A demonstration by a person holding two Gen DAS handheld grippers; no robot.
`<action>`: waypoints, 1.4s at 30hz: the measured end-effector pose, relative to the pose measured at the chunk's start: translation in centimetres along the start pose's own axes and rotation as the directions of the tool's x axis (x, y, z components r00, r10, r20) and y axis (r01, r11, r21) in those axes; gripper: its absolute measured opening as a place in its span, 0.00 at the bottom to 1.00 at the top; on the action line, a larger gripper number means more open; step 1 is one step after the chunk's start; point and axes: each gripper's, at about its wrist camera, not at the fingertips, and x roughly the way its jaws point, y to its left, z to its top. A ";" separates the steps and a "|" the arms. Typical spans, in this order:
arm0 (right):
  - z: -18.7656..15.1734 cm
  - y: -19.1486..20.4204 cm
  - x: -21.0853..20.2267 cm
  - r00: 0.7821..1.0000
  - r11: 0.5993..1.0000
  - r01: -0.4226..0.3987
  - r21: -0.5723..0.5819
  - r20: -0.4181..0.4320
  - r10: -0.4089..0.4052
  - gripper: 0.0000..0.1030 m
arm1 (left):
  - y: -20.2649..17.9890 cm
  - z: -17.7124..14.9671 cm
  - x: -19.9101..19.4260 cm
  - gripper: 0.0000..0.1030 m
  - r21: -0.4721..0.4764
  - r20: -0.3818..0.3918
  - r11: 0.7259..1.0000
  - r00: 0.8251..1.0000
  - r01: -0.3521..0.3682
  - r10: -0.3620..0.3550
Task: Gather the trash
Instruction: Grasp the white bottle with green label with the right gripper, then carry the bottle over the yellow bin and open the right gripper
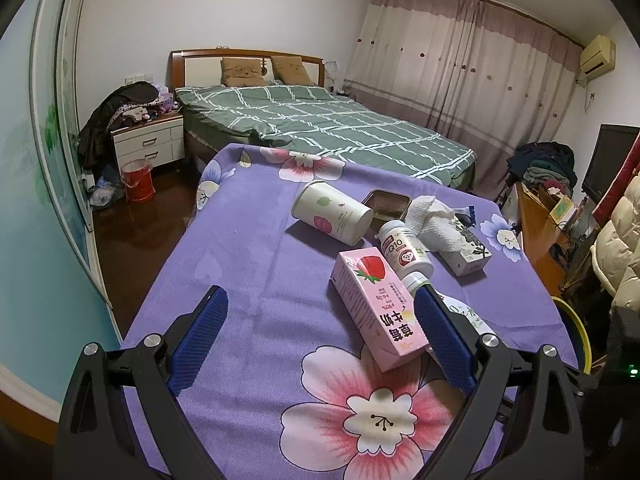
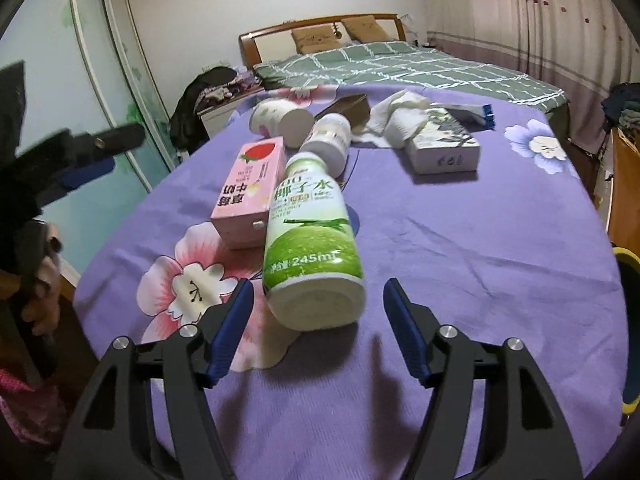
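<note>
On the purple flowered tablecloth (image 1: 248,248) lies a cluster of trash. A pink strawberry milk carton (image 1: 376,304) (image 2: 250,188) lies flat, its near end between the fingers of my left gripper (image 1: 320,306), which is open wide; the carton sits close by the right finger. A green coconut-water bottle (image 2: 312,240) lies on its side with its base between the fingertips of my right gripper (image 2: 319,288), open with a gap on both sides. Behind them are a white supplement bottle (image 1: 404,248) (image 2: 328,140), a tipped paper cup (image 1: 332,212) (image 2: 280,120), crumpled tissue (image 1: 432,216) (image 2: 400,116) and a small box (image 1: 464,252) (image 2: 444,148).
A metal tin (image 1: 386,202) lies behind the cup. A yellow-rimmed bin (image 1: 576,328) (image 2: 630,320) stands off the table's right edge. Beyond the table are a green checked bed (image 1: 320,128), a nightstand (image 1: 148,144) and a red bucket (image 1: 138,180) on the floor.
</note>
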 end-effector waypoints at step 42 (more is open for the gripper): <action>-0.9 -10.6 -15.1 0.939 0.959 0.031 0.281 0.321 -0.124 0.48 | -5.5 -1.2 2.2 0.91 0.105 -0.084 0.993 0.995 0.055 -0.046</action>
